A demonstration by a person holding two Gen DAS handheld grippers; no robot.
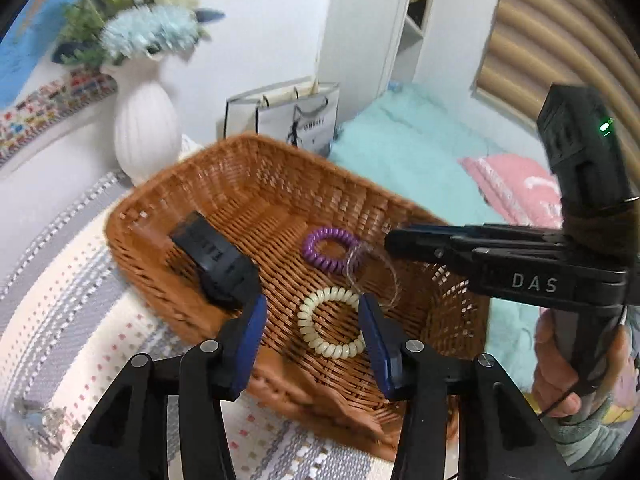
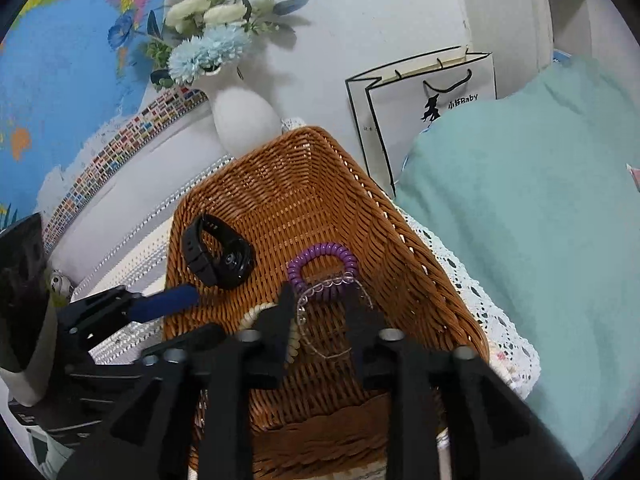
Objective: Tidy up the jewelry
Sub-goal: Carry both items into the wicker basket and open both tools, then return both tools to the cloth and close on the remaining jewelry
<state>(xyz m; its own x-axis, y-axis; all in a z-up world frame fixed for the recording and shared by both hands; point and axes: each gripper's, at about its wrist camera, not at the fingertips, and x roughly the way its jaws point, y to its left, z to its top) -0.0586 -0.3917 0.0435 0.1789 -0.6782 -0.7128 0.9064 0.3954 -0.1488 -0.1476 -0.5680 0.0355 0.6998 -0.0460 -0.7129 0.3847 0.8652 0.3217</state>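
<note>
A rectangular brown woven wicker basket (image 1: 280, 184) sits on a tabletop covered with a cream and grey woven cloth dotted with small coloured squares (image 1: 80, 320). Inside the basket lie a black wristband watch (image 2: 218, 254) toward its left wall, a purple spiral coil bracelet (image 1: 329, 249) near the middle, a cream spiral coil bracelet (image 1: 330, 322) closer to the near wall, and a clear beaded bracelet (image 2: 324, 292) that overlaps the purple coil's near edge. The left gripper (image 1: 312, 334) hangs over the near part of the basket with its blue-padded fingers (image 1: 250, 336) spread apart; the cream coil lies on the basket floor between them, and the pads do not press on it. The right gripper (image 2: 320, 312) reaches in from the right side, gripped by a person's hand (image 1: 568, 364), its black fingers (image 2: 280, 320) parted; the clear beaded bracelet lies on the weave between and just ahead of them, apparently not pinched. Behind the basket stands a white ribbed ceramic vase (image 1: 146, 128) holding blue and white artificial flowers (image 2: 208, 48), with a white paper shopping bag with black trim (image 2: 424, 100) against the wall. A fluffy teal blanket (image 2: 520, 220) lies to the right of the basket.
</note>
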